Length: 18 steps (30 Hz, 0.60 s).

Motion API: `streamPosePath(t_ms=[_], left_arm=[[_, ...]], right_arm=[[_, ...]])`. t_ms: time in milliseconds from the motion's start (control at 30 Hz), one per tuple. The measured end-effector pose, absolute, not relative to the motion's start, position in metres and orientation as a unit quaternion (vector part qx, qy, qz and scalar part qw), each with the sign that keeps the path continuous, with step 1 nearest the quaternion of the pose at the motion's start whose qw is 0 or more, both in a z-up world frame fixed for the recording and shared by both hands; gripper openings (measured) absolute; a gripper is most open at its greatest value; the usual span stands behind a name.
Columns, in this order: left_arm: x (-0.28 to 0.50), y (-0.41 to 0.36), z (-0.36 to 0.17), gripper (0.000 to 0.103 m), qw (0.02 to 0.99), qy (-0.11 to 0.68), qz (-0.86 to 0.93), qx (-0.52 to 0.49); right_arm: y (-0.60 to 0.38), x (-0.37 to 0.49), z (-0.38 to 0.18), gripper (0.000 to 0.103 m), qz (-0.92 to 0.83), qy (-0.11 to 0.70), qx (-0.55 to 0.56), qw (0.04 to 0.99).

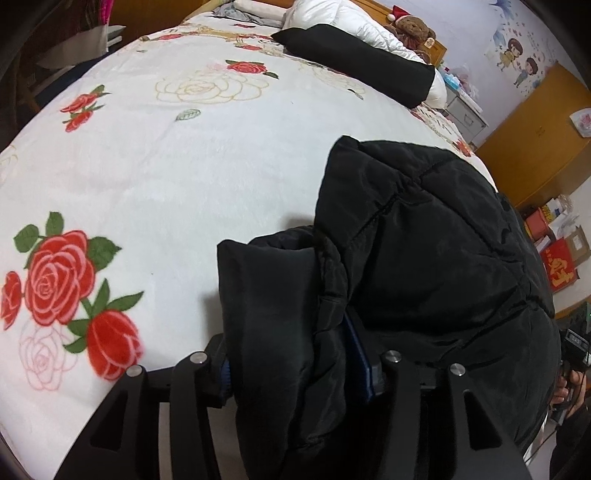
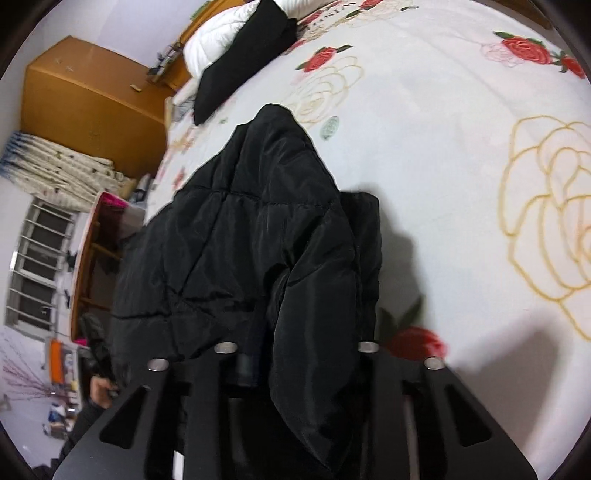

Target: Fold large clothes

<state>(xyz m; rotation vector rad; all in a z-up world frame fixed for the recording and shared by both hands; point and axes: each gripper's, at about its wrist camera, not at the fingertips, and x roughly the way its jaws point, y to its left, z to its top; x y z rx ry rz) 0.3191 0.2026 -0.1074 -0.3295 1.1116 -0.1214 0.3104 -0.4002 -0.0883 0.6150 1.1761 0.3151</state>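
Note:
A black quilted puffer jacket (image 1: 424,236) lies bunched on the white rose-print bedspread (image 1: 184,177). My left gripper (image 1: 295,354) is shut on a thick fold of the jacket, which fills the gap between its blue pads and hides the fingertips. In the right wrist view the same jacket (image 2: 240,236) rises in a folded ridge over the bedspread (image 2: 443,184). My right gripper (image 2: 299,354) is shut on another thick fold of it, its fingertips buried in the fabric.
A black garment (image 1: 354,55) lies over a white duvet (image 1: 343,18) at the head of the bed, with a teddy bear (image 1: 413,29) behind. A wooden wardrobe (image 1: 535,147) and boxes stand beside the bed. The other gripper and hand (image 1: 572,369) show at the right edge.

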Motion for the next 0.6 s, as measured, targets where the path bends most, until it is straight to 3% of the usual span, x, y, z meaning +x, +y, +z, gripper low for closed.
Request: streamPosePath(t_ms=[133, 167, 200, 367, 600], left_arm=[[0.303, 0.209, -0.087, 0.063, 0.85, 0.502, -0.031, -0.155], [0.295, 0.213, -0.08, 0.064, 0.858, 0.489, -0.022, -0.155], [0.287, 0.218, -0.071, 0.068, 0.865, 0.474, -0.02, -0.161], [0.256, 0.214, -0.025, 0.073, 0.891, 0.416, -0.04, -0.176], [0.252, 0.098, -0.007, 0.074, 0.9, 0.398, -0.155, -0.086]], right_arm=[[-0.403, 0.306, -0.059, 0.055, 0.114, 0.513, 0.267, 0.808], [-0.404, 0.303, -0.048, 0.065, 0.11, 0.499, 0.263, 0.818], [-0.404, 0.299, -0.039, 0.067, 0.109, 0.486, 0.26, 0.827], [-0.395, 0.278, -0.002, 0.067, 0.106, 0.439, 0.225, 0.863], [-0.356, 0.258, 0.001, 0.067, 0.112, 0.43, 0.164, 0.88]])
